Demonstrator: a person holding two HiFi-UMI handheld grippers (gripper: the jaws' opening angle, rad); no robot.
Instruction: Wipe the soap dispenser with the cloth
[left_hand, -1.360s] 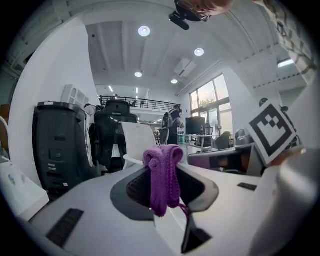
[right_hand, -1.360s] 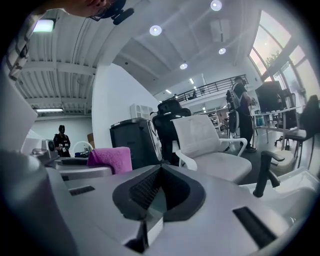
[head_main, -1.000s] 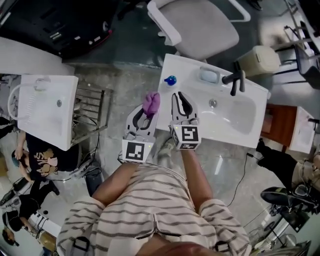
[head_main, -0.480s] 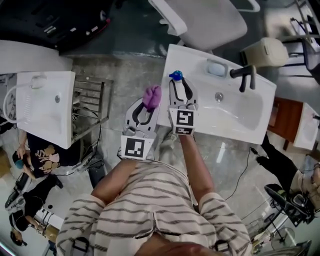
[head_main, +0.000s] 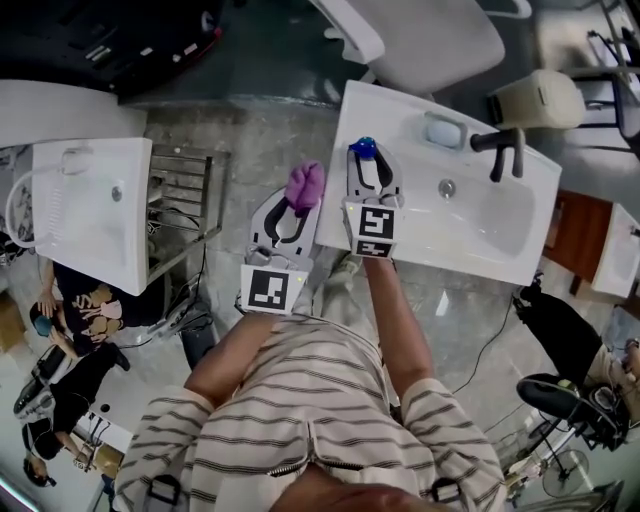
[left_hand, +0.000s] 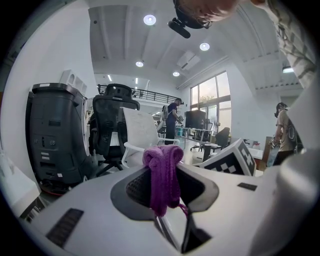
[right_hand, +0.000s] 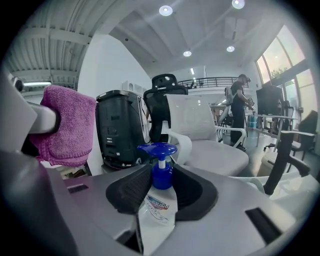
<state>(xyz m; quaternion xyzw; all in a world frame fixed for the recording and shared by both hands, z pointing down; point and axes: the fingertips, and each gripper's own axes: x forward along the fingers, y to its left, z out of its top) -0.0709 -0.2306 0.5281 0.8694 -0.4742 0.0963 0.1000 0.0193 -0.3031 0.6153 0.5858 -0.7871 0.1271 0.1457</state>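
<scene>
The soap dispenser (head_main: 363, 148), a clear bottle with a blue pump top, stands at the near left corner of the white sink (head_main: 480, 230). My right gripper (head_main: 366, 160) reaches around it. In the right gripper view the soap dispenser (right_hand: 161, 185) sits between the closing jaws, whose dark pads lie against its sides with no gap showing. My left gripper (head_main: 300, 195) hangs just left of the sink's edge, shut on a bunched purple cloth (head_main: 305, 185). That cloth (left_hand: 163, 175) pokes up past the jaw tips, and the cloth (right_hand: 67, 125) shows left of the bottle.
A black faucet (head_main: 505, 145) and a pale soap dish (head_main: 443, 131) stand on the sink's back rim. A white office chair (head_main: 430, 40) is beyond it, a cream bin (head_main: 535, 100) at the right. A second white sink (head_main: 90, 210) lies at the left.
My right gripper moved forward and down until its jaws came around the soap dispenser, which earlier stood ahead of it. The left gripper with the cloth shifted only slightly.
</scene>
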